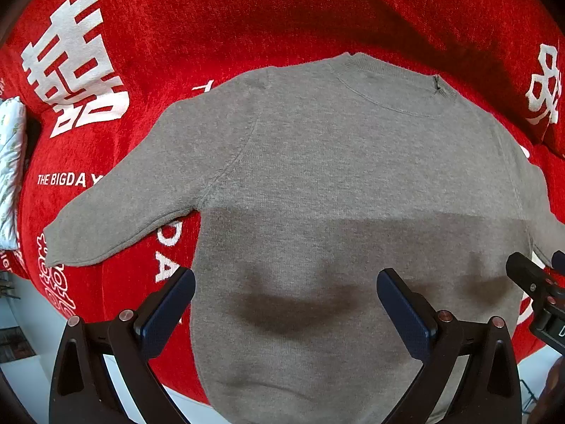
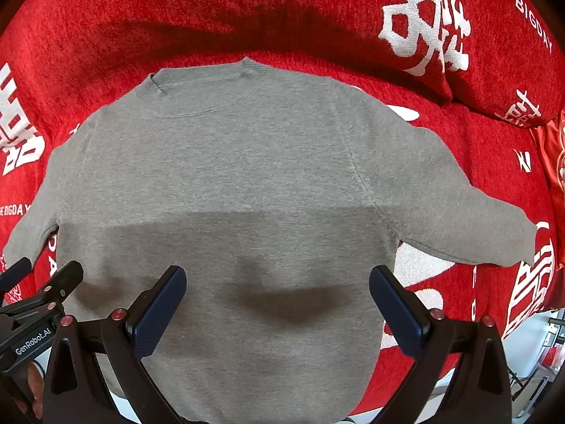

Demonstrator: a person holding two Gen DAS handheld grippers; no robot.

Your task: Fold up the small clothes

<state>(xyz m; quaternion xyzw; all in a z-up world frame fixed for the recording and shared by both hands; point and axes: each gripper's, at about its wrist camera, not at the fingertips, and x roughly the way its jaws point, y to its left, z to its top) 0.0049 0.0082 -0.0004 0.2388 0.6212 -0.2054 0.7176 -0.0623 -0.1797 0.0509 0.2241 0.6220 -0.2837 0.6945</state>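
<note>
A: What is seen closest to the camera?

B: The left hand-held gripper [image 1: 286, 288] is seen at the bottom of the left wrist view. Its two blue pads are spread wide apart, and nothing is held between them. The right hand-held gripper [image 2: 277, 284] is seen the same way in the right wrist view, spread wide, with nothing pinched.

A: What is the biggest thing that can be seen?

B: A red cover [image 1: 247, 10] with big white signs and the words "THE BIGDAY" is spread out under everything. It is soft and fuzzy.

A: And where is the thing to be folded?

B: A small gray sweater [image 1: 335, 183] is laid flat on the red cover. The neck is pointed away from the cameras and the bottom edge is nearest to them. Both sleeves are stretched out to the sides. One sleeve [image 1: 116, 219] is seen at the left of the left wrist view, and the other sleeve [image 2: 469, 222] at the right of the right wrist view. The lower half of the sweater is covered in shade, and both grippers are held above that part.

A: Is anything smaller seen?

B: A white cloth with small green marks [image 1: 10, 173] is seen at the far left edge, beside the red cover.
</note>
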